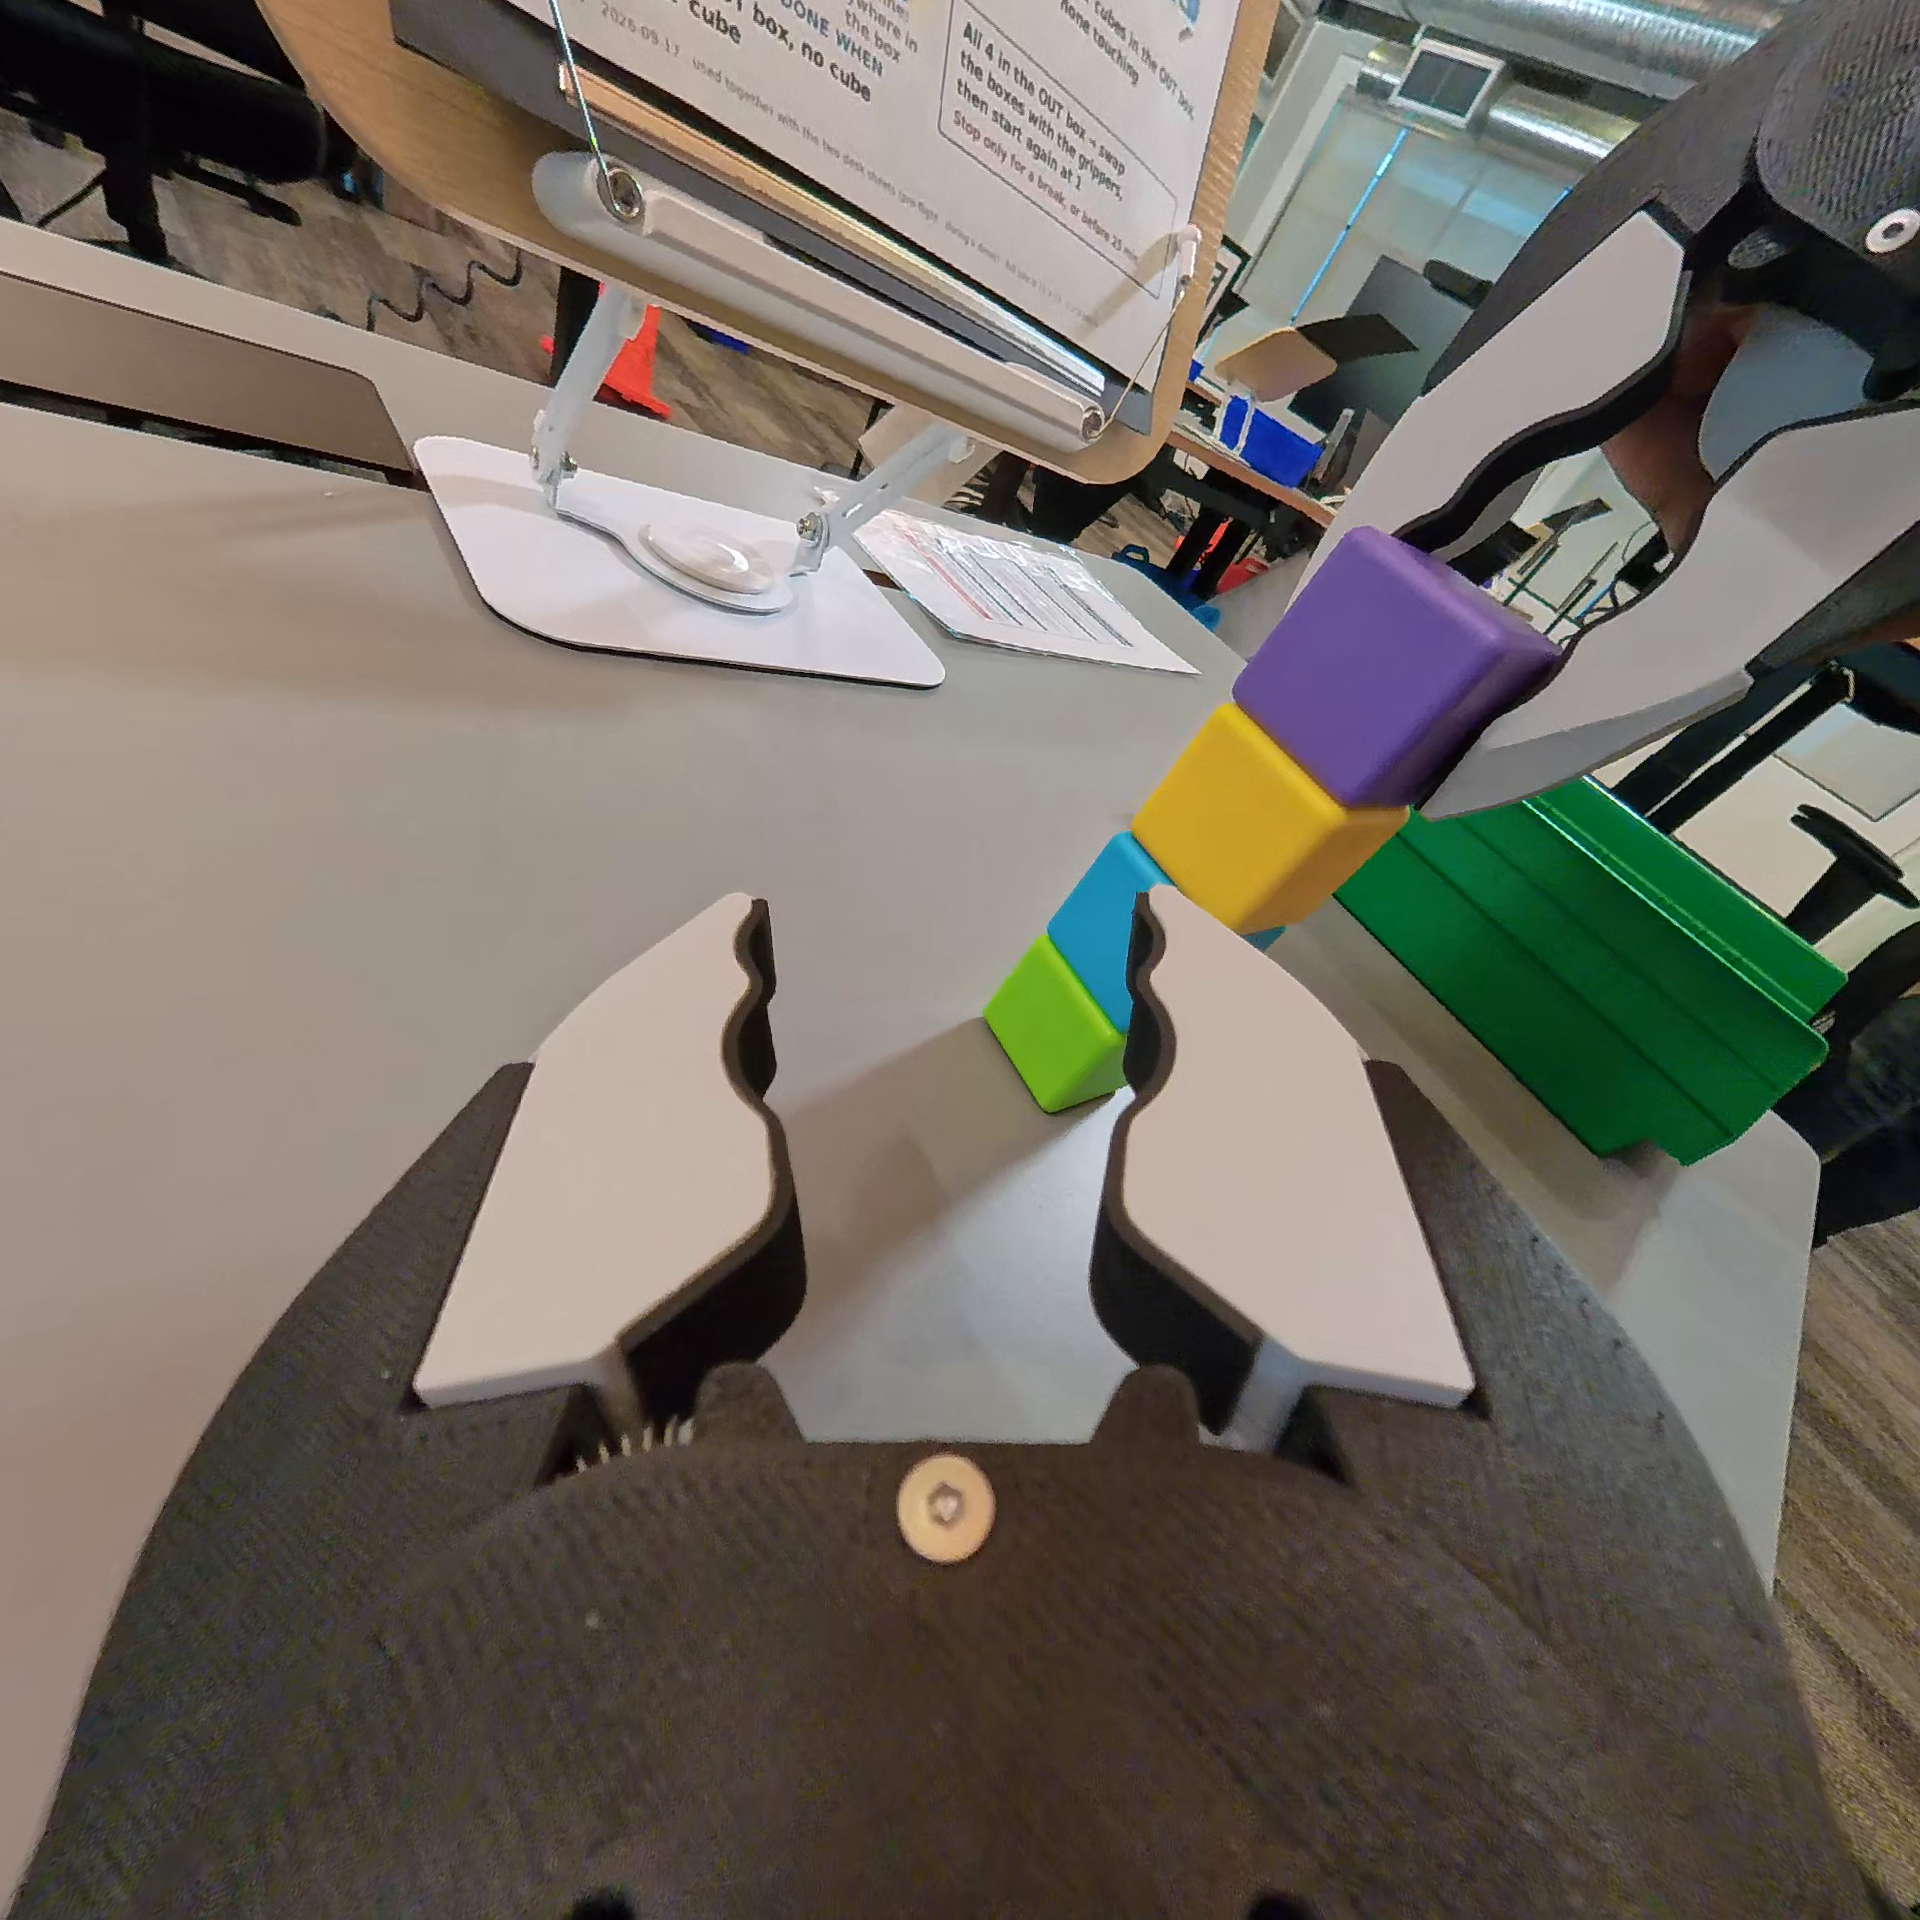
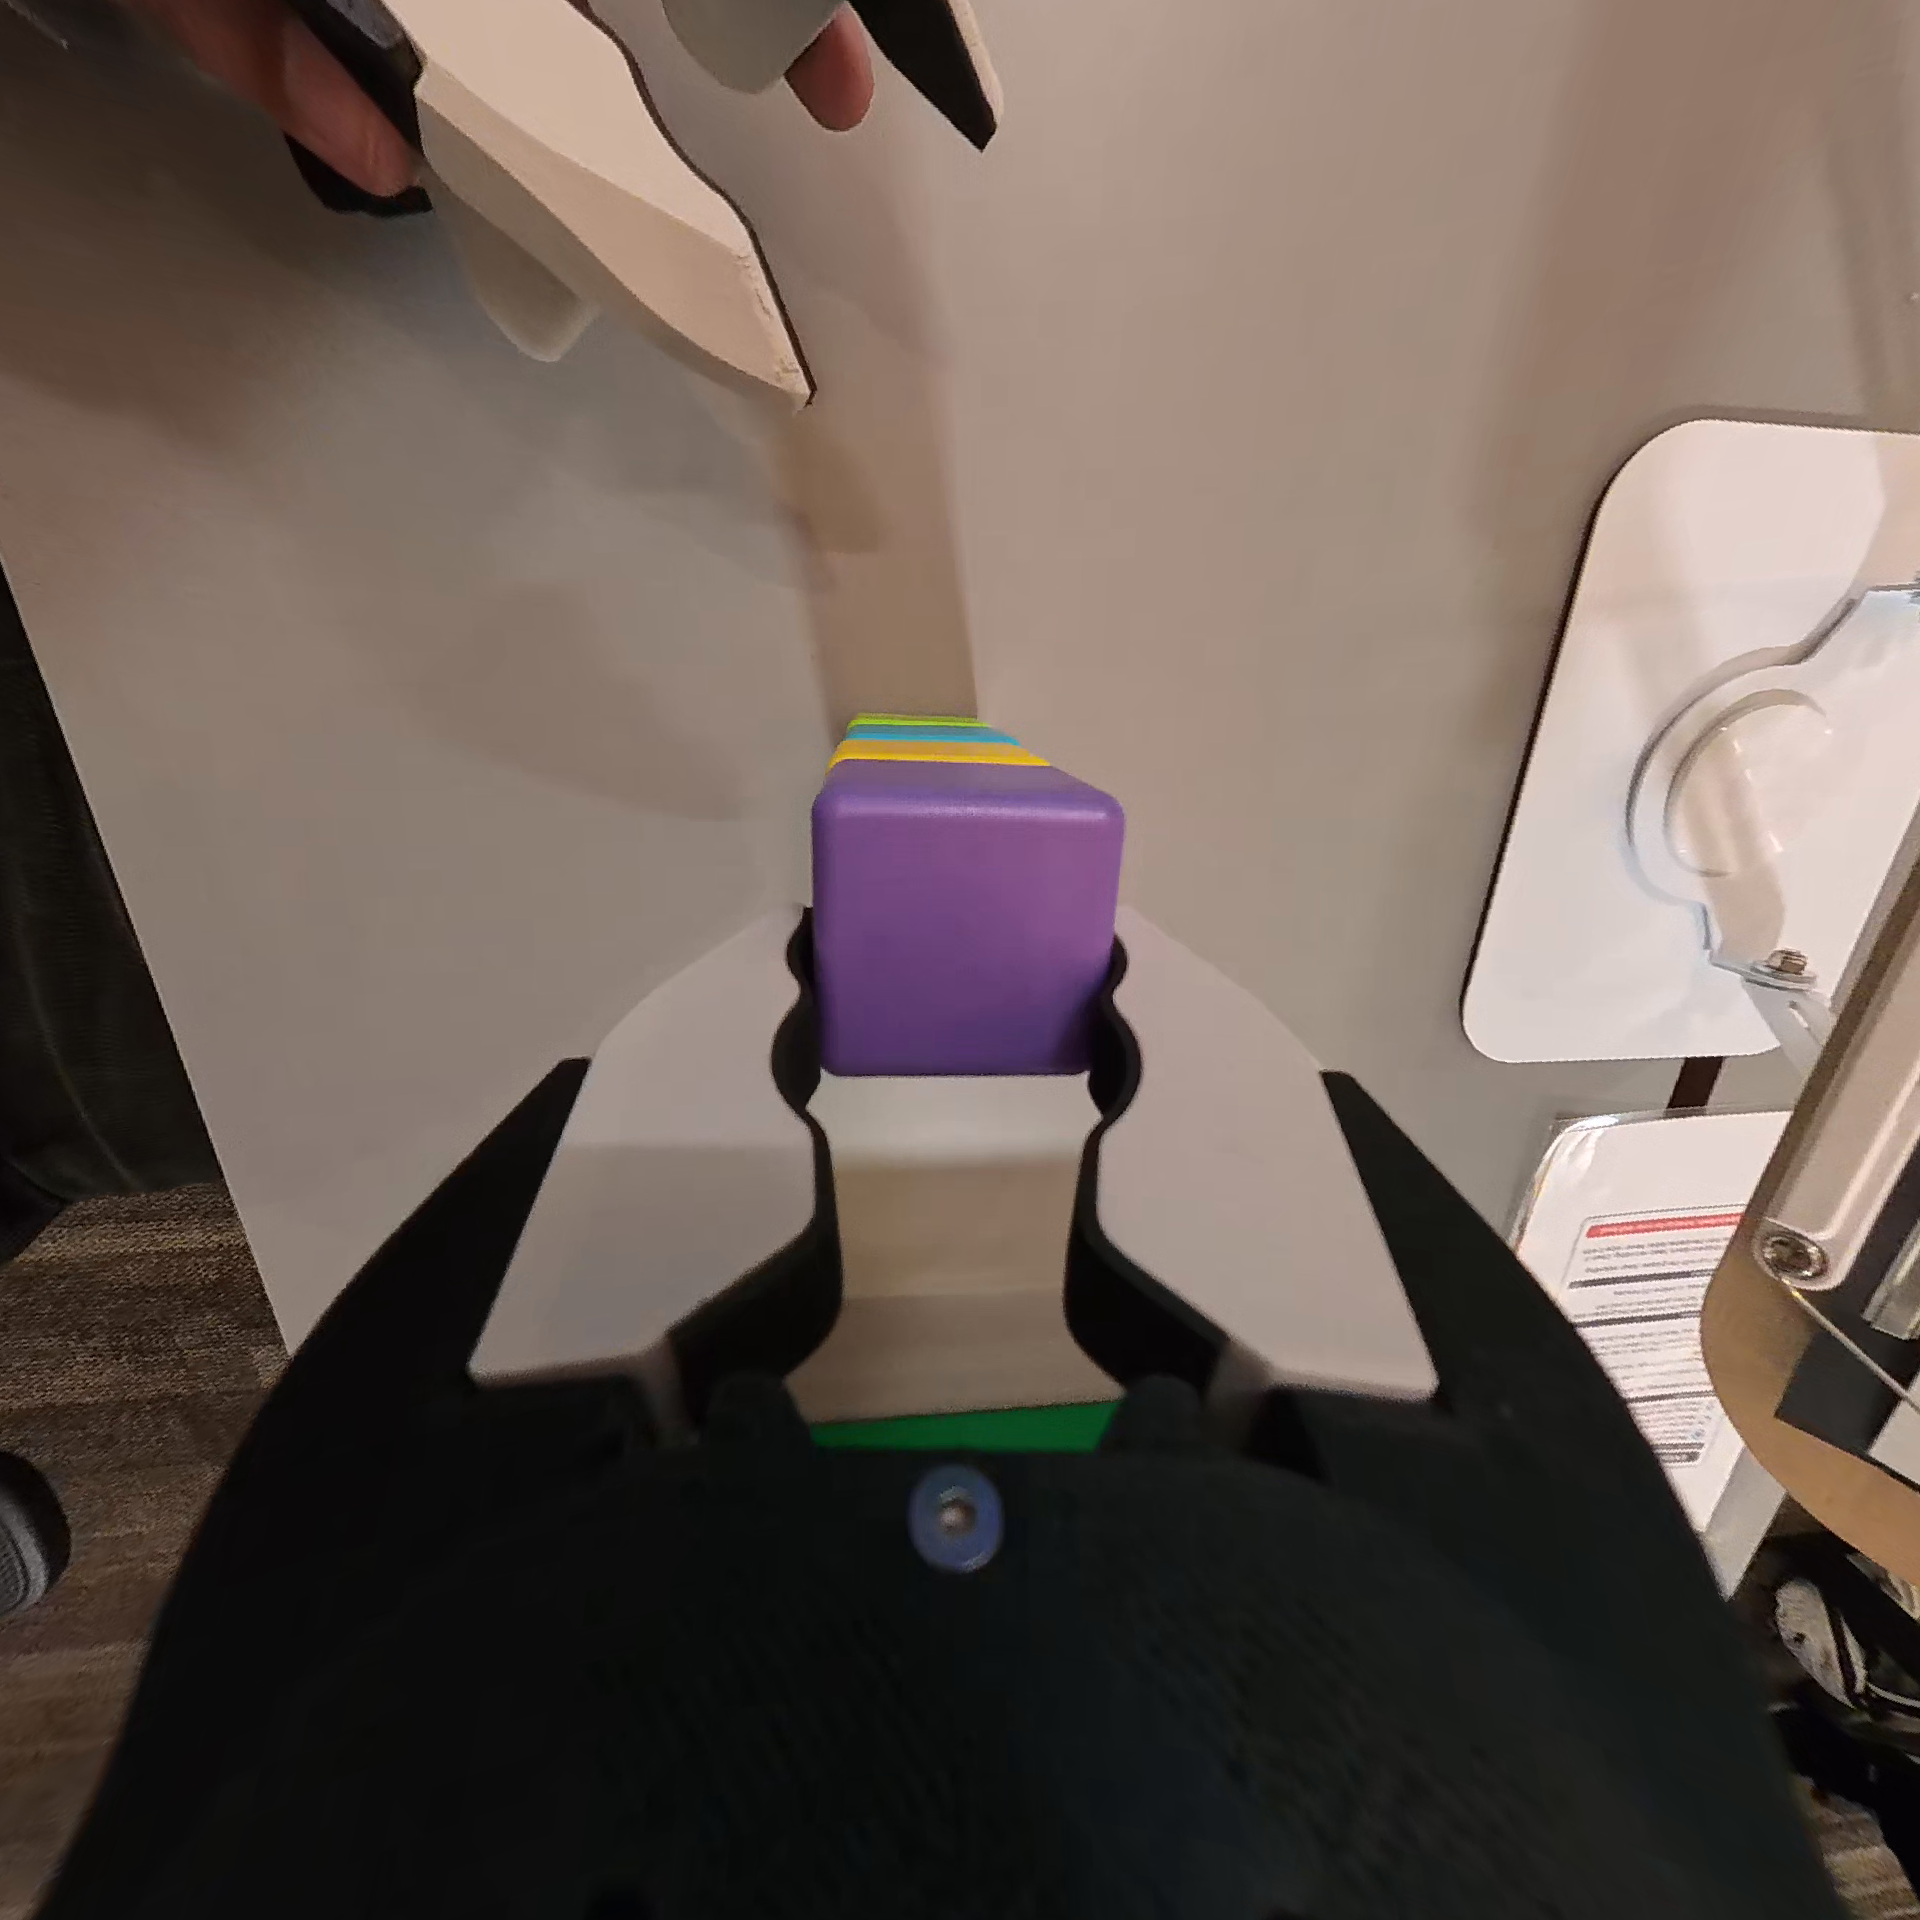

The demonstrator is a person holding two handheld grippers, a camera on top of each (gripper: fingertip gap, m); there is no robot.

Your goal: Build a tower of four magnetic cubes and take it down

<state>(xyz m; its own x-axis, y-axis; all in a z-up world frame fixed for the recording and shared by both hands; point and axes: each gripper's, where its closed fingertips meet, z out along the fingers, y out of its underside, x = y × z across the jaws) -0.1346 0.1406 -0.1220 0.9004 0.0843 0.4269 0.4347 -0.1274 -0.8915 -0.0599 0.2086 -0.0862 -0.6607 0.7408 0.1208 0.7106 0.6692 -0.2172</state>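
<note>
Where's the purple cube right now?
The purple cube tops the four-cube tower, directly on the yellow cube, gripped by the right gripper; left wrist view shows it right of centre.

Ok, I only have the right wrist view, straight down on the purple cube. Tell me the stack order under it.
Observer: From the left wrist view, top to bottom: purple cube, yellow cube, blue cube, green cube on the table.
Operator: Report what the left gripper is doing.
Observer: The left gripper is open and empty, low, beside the bottom of the tower.
Operator: Name what is behind the tower.
Observer: A green box sits on the table just beyond it, apart from the cubes.
Operator: Confirm my grip.
Observer: The right gripper is shut on the purple cube from its sides.
</note>
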